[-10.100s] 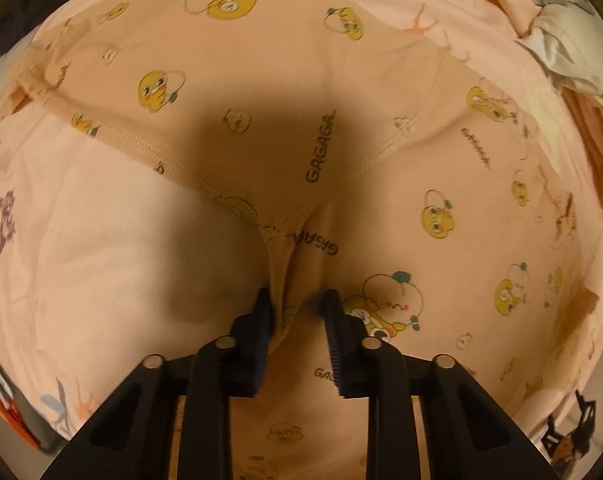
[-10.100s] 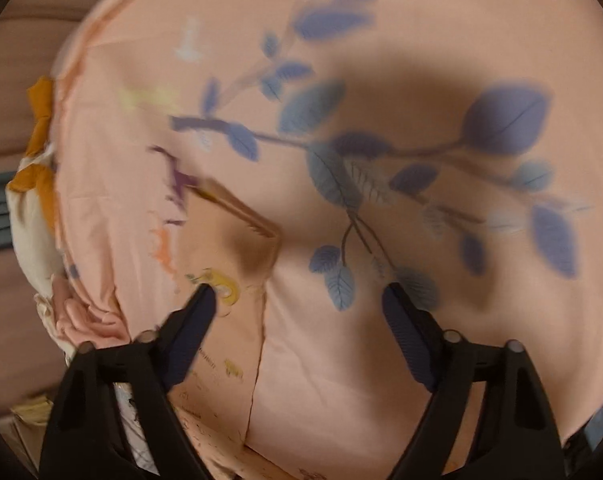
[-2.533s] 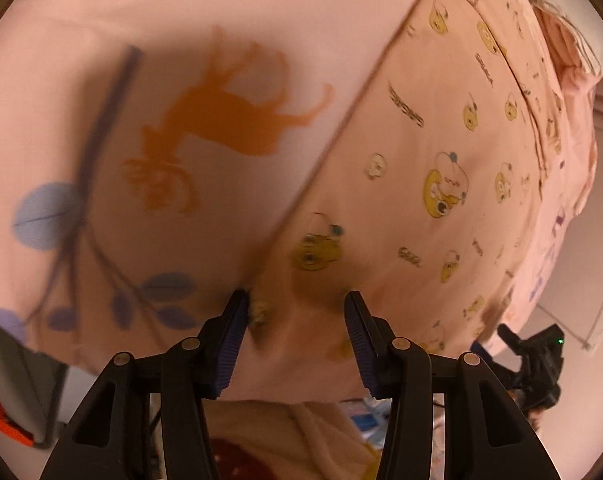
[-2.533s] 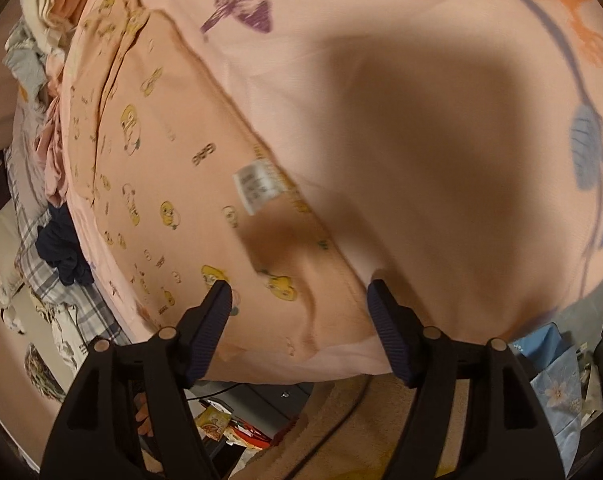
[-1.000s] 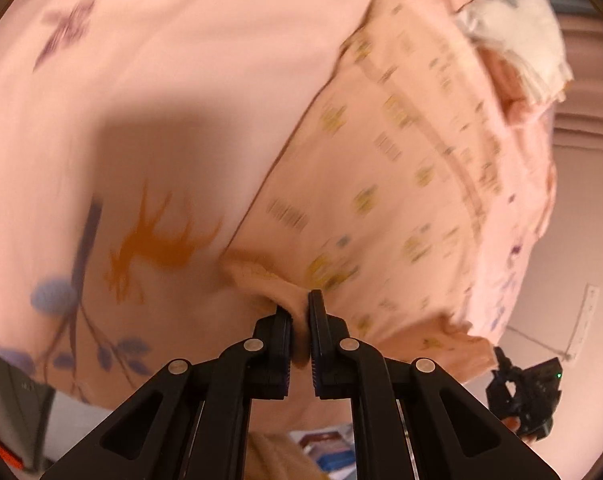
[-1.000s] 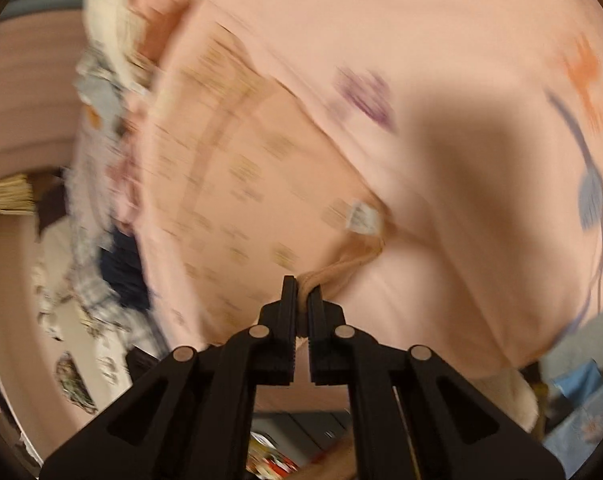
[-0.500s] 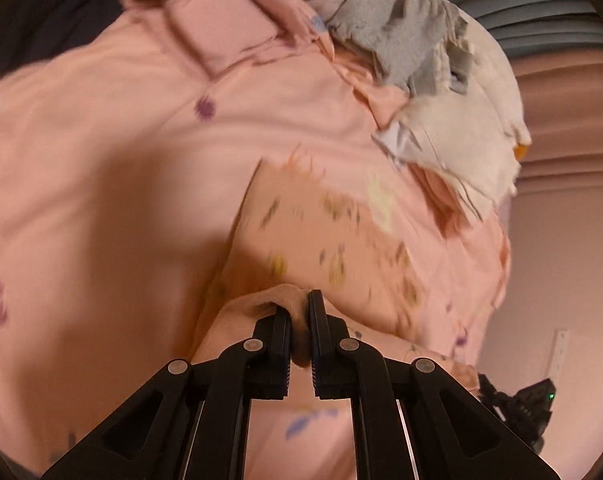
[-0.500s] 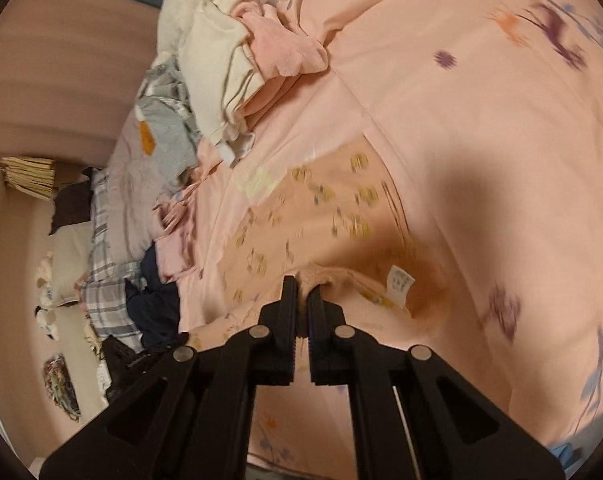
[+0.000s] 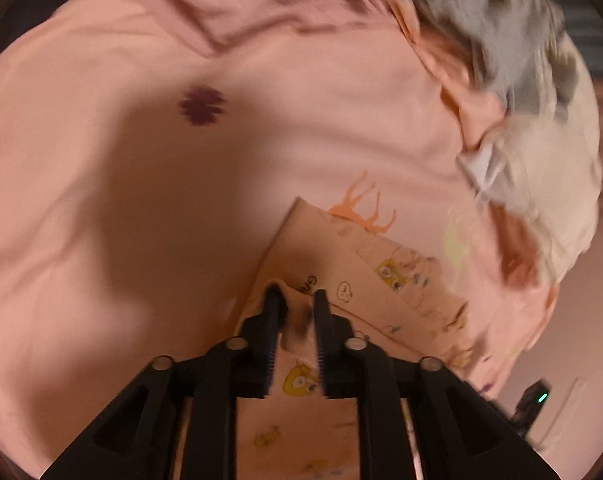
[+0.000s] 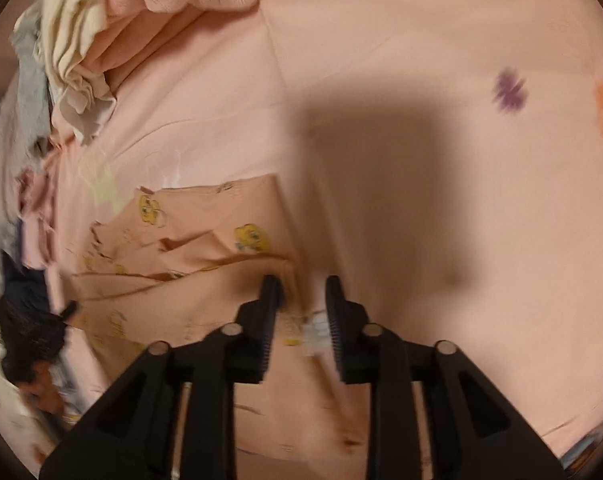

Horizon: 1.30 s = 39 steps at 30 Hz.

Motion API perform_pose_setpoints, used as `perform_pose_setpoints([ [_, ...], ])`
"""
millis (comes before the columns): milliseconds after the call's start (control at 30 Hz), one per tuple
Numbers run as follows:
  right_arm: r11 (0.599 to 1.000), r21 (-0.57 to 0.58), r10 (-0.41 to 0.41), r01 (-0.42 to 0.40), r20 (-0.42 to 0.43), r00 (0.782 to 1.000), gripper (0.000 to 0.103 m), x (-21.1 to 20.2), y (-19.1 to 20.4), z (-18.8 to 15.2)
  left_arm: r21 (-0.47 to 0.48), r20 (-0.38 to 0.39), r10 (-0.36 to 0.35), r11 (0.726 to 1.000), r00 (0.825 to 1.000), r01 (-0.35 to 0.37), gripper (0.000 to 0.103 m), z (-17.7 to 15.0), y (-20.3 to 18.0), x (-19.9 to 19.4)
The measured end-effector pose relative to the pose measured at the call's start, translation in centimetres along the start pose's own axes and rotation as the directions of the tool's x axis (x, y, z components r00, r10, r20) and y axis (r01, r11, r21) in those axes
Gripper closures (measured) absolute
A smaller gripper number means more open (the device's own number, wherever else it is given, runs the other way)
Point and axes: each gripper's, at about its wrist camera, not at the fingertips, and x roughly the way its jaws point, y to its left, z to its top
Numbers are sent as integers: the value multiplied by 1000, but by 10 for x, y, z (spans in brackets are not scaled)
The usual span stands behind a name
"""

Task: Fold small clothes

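Observation:
A small peach garment point(image 9: 385, 276) printed with yellow cartoon chicks lies folded over on the pink bedsheet point(image 9: 173, 184). My left gripper point(image 9: 297, 299) points down at its near edge. Its jaws are opening, with a loose fold of the cloth still standing in the gap and draped against the left fingertip point(image 9: 272, 294). In the right wrist view the same garment point(image 10: 205, 248) lies creased, spreading left from my right gripper point(image 10: 301, 285). That gripper's jaws are opening too. The hem with its white label point(image 10: 315, 330) lies slack between them, not pinched.
A heap of other clothes, grey and cream point(image 9: 541, 128), lies at the far right of the sheet; it shows pink and cream point(image 10: 101, 28) at the upper left in the right wrist view. A dark garment point(image 10: 25, 324) lies at the left edge. The printed sheet point(image 10: 441, 128) spreads right.
Both grippers carried the garment's pinched edge across the sheet towards the clothes heap and laid it down folded over. Both pairs of jaws, shut on the cloth before, now stand apart.

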Motion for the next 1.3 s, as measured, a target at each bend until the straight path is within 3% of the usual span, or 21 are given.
perform_pose_setpoints([
  [67,997,-30,-69,70,46,997,75,-17,0,-5,-4,46,-6,1000,999,6,78,-6,2,-18],
  [133,993,-70,-93,94,22,995,75,-30,0,-11,71,73,101,992,992,-106,78,-22,-2,-27],
  [200,999,-51,10,-10,8,1000,79,-38,-1,-28,157,82,177,970,981,-188,78,-45,-10,-25],
  [233,997,-41,63,-64,-33,997,81,-36,-1,-36,186,55,154,969,987,-162,78,-54,-12,-19],
  [300,989,-16,143,-146,-122,982,95,-21,6,-52,248,-61,116,964,991,-98,78,-65,-24,7],
  [333,988,-27,146,-151,-149,978,94,-12,13,-54,271,-79,134,957,988,-108,78,-65,-30,17],
  [433,986,-61,144,-157,-177,974,96,16,37,-32,315,-38,226,927,973,-203,78,-39,-56,49],
  [467,988,-64,129,-143,-183,975,97,27,43,-19,281,-49,236,936,971,-213,78,-27,-60,52],
  [500,994,-64,70,-83,-183,981,97,33,49,-5,216,-60,191,961,980,-174,78,-14,-65,47],
  [533,996,-69,40,-51,-158,987,97,31,54,7,169,-35,128,978,991,-121,78,-6,-66,37],
  [600,989,-146,-31,32,4,1000,92,1,68,26,105,84,-19,994,996,10,78,-1,-64,2],
  [667,948,-266,-138,175,152,979,91,-32,84,22,97,138,-50,995,989,37,68,-6,-57,-18],
  [700,925,-313,-158,214,194,968,89,-47,89,15,112,135,-31,994,990,16,50,-9,-53,-24],
  [733,919,-336,-148,207,194,970,89,-54,90,10,133,117,14,991,993,-29,39,-14,-47,-26],
  [833,932,-336,-97,135,127,987,87,-61,74,-3,194,107,160,965,981,-178,39,-31,-29,-24],
  [933,975,-220,23,-16,30,999,87,-48,50,-16,224,100,226,944,969,-244,39,-52,-5,-22],
  [1033,990,-97,101,-104,-41,994,87,-23,38,-36,191,49,215,957,975,-220,39,-63,25,-15],
  [1133,989,-76,120,-126,-80,990,87,-5,35,-45,142,-3,206,969,979,-203,39,-76,44,-5],
  [1200,992,-61,106,-111,-80,991,87,-3,36,-51,147,-14,214,967,977,-209,39,-80,47,3],
  [1300,987,-45,148,-151,-75,986,87,-3,39,-63,195,-4,235,953,972,-230,39,-86,43,7],
])
